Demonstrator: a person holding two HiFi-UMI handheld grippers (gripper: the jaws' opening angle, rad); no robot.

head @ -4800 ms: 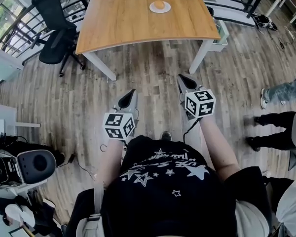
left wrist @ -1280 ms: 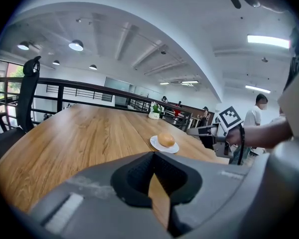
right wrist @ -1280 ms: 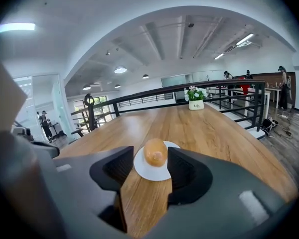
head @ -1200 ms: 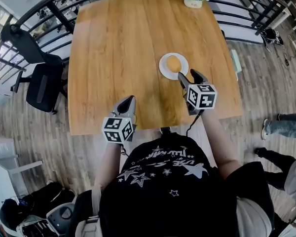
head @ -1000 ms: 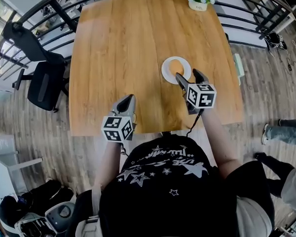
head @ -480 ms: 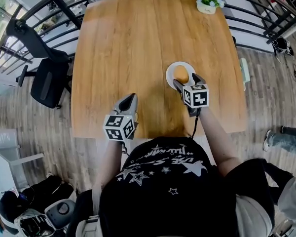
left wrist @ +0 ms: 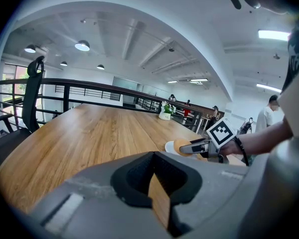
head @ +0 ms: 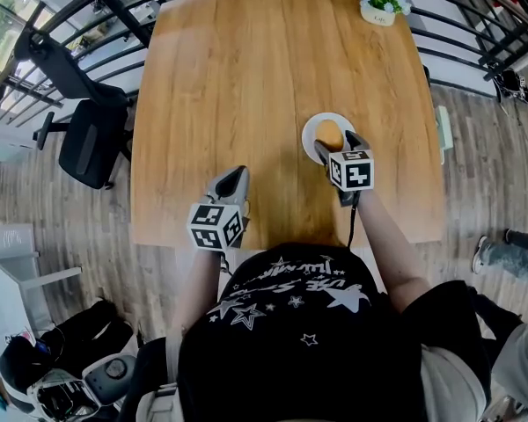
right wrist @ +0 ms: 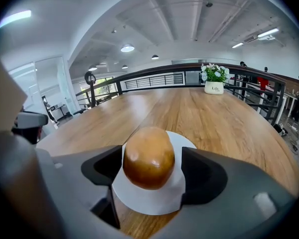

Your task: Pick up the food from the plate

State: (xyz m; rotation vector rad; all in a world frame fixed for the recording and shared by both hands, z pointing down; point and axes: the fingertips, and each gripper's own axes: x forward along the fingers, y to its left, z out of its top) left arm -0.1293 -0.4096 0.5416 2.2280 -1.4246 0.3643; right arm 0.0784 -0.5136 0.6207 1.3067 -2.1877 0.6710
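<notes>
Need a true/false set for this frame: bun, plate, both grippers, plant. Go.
1. The bun sits on the plate. True.
2. The left gripper holds the bun. False: it is shut on nothing, low over the table near its near edge, apart from the plate.
3. The bun stands between the right gripper's jaws. True: the jaws are closing around it, and the pads do not press on it yet.
4. The plant pot stands right beside the plate. False: it is at the table's far edge, well away from the plate.
</notes>
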